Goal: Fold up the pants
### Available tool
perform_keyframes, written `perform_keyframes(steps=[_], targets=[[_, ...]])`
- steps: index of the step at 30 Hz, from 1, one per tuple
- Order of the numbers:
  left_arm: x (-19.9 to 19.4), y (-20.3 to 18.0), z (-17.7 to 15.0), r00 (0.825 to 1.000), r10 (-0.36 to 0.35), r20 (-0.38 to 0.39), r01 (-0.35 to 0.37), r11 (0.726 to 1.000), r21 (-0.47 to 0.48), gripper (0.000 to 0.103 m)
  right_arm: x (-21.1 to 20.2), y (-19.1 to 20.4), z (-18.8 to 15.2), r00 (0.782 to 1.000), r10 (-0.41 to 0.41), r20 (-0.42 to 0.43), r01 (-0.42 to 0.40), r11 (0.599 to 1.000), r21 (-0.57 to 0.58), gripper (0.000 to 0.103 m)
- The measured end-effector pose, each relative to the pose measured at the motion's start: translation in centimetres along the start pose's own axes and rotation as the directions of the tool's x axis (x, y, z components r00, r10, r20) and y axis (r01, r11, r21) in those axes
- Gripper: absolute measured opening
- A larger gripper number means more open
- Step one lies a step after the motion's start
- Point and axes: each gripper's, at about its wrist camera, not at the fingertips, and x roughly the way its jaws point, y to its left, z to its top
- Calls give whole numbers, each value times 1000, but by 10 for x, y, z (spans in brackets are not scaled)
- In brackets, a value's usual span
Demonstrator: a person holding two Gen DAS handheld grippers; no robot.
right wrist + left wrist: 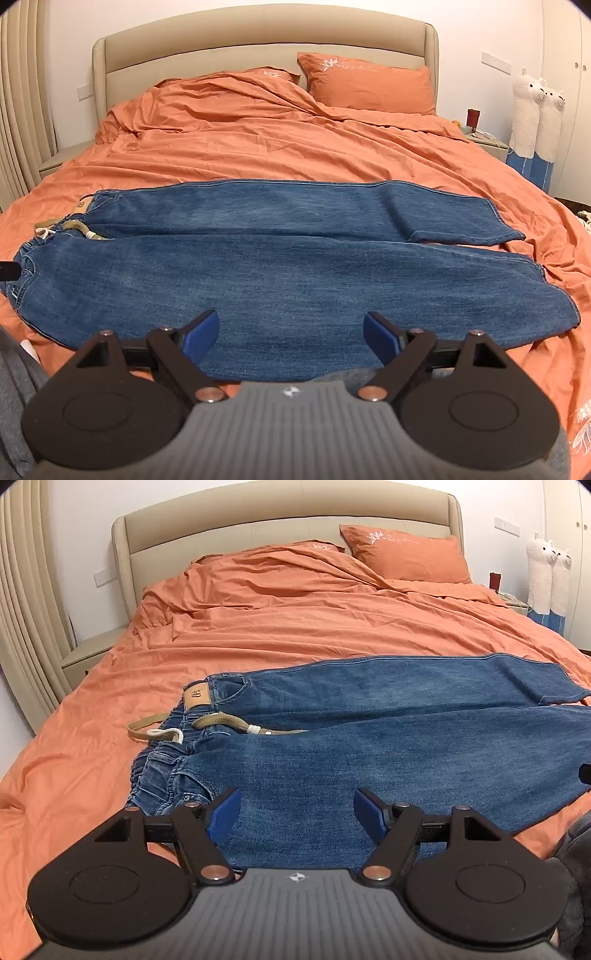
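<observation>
The jeans (280, 273) are laid flat across the bed (258, 147), waistband toward nine o'clock. The left gripper (297, 812) and right gripper (291, 334) are held apart, empty, above the denim.

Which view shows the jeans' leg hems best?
The right wrist view: both hems of the jeans lie in full sight at the right, one leg beyond the other. The left wrist view shows only the far hem; the near leg runs off the frame's right edge.
</observation>
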Motion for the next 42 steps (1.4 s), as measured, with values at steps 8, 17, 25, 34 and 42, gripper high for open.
perform_keyframes(steps=[8,17,25,34,42], targets=[[-1,-3,0,1000,-4,3,4,1000,0,87,0,-1,0,1000,2,1,-2,1000,-1,82],[0,0,0,1000,-7,2,7,1000,-8,89,-1,-1,0,1000,0,-1,0,1000,-3,82],[0,0,0,1000,-8,3,8,1000,-8,89,-1,0,0,1000,0,-1,0,1000,-3,82],[0,0,0,1000,-8,4,8,1000,-8,89,-1,1,0,1000,0,-2,0,1000,-3,82],[0,0,0,1000,-8,4,8,1000,-9,89,-1,0,0,1000,0,-2,0,1000,-4,82]])
